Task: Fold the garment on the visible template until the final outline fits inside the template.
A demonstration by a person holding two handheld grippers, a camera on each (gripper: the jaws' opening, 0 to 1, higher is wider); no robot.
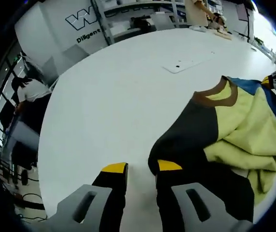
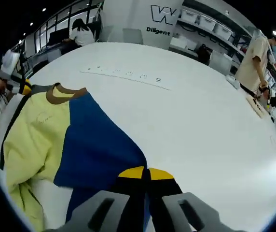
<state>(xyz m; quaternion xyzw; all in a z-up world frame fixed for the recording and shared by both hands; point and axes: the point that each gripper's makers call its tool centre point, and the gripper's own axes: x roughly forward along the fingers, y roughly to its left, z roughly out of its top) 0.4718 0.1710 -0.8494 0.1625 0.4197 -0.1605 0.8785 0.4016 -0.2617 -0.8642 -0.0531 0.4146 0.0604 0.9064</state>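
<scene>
Right gripper [image 2: 145,173], jaws clamped together on the shirt's [image 2: 94,150] blue edge; left gripper [image 1: 142,169], jaws apart, straddles its dark sleeve [image 1: 186,140].

table: large white top [image 1: 128,96], flat white plate set into it [image 1: 185,64] | wall: white panel with dark logo lettering [image 2: 162,17] | shelving: racks with storage boxes behind [image 2: 210,24] | windows: dark-framed glazing at one side [image 1: 3,92] | lights: small ceiling spots [image 2: 44,9] | people: standing at the room's edges [image 2: 256,60]
</scene>
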